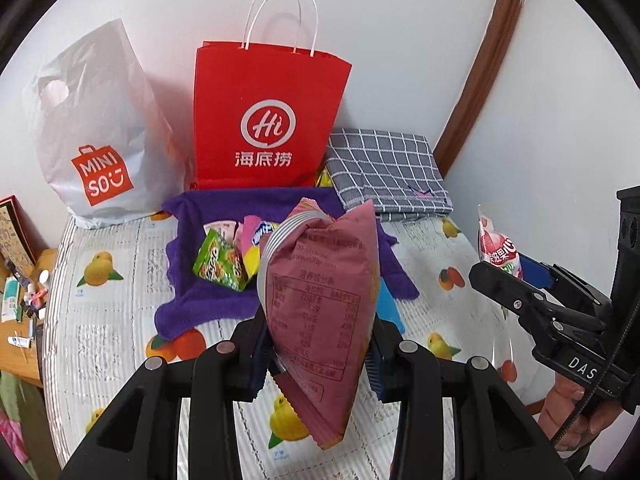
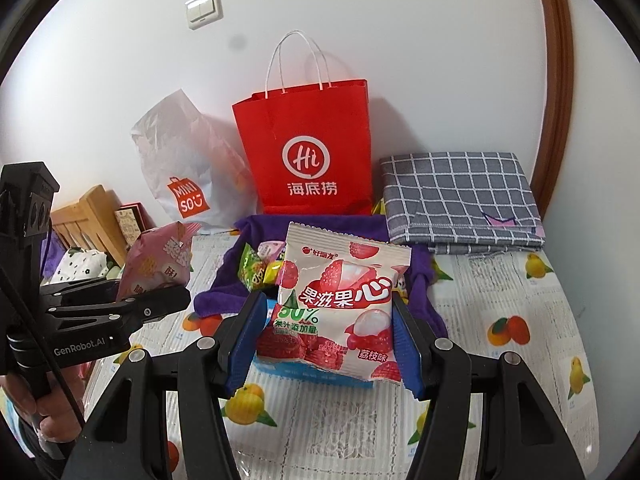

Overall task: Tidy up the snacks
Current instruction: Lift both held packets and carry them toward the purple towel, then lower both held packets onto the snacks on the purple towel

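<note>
My left gripper (image 1: 316, 354) is shut on a dusky pink snack bag (image 1: 320, 300), held above the table; it also shows in the right wrist view (image 2: 158, 266). My right gripper (image 2: 330, 332) is shut on a white and red lychee gummy packet (image 2: 340, 300), held over a blue box (image 2: 312, 374). That packet shows at the right in the left wrist view (image 1: 498, 250). A purple towel (image 1: 192, 292) lies on the table with several small snack packs on it, among them a green one (image 1: 218, 260).
A red paper bag (image 1: 266, 120) and a white Miniso plastic bag (image 1: 100, 132) stand against the wall. A folded grey checked cloth (image 1: 386, 168) lies at the back right. The table has a fruit-print cover (image 1: 100, 320). A wooden rack (image 2: 88, 220) stands at the left.
</note>
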Tool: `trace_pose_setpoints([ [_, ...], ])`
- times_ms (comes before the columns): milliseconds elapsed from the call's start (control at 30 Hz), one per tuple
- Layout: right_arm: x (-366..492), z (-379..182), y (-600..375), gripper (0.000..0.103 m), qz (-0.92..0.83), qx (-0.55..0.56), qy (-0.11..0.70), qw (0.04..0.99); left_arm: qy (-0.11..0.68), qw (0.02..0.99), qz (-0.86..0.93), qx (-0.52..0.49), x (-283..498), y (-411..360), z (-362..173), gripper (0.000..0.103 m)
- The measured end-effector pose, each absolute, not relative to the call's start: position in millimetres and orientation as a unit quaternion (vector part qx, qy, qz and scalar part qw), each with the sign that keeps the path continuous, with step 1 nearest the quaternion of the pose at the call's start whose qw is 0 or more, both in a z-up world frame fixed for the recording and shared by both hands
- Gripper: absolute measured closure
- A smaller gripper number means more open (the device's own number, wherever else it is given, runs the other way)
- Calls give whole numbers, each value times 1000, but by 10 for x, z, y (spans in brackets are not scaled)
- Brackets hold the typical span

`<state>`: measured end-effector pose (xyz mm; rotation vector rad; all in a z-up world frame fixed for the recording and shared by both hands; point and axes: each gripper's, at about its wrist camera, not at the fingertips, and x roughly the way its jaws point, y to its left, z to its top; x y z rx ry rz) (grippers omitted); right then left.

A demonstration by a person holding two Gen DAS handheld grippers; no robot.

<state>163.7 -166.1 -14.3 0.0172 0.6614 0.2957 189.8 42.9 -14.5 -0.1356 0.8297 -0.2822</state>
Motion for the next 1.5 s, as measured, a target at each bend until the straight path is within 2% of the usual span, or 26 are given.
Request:
trace_pose_setpoints([
  [500, 2099, -12, -1637, 44, 152, 9, 331, 931, 383, 912, -128, -76, 2276, 503, 31, 66],
  [1500, 2918, -181, -1452, 44, 161, -7, 340, 926, 386, 912, -119, -76, 3032, 526, -37, 66],
])
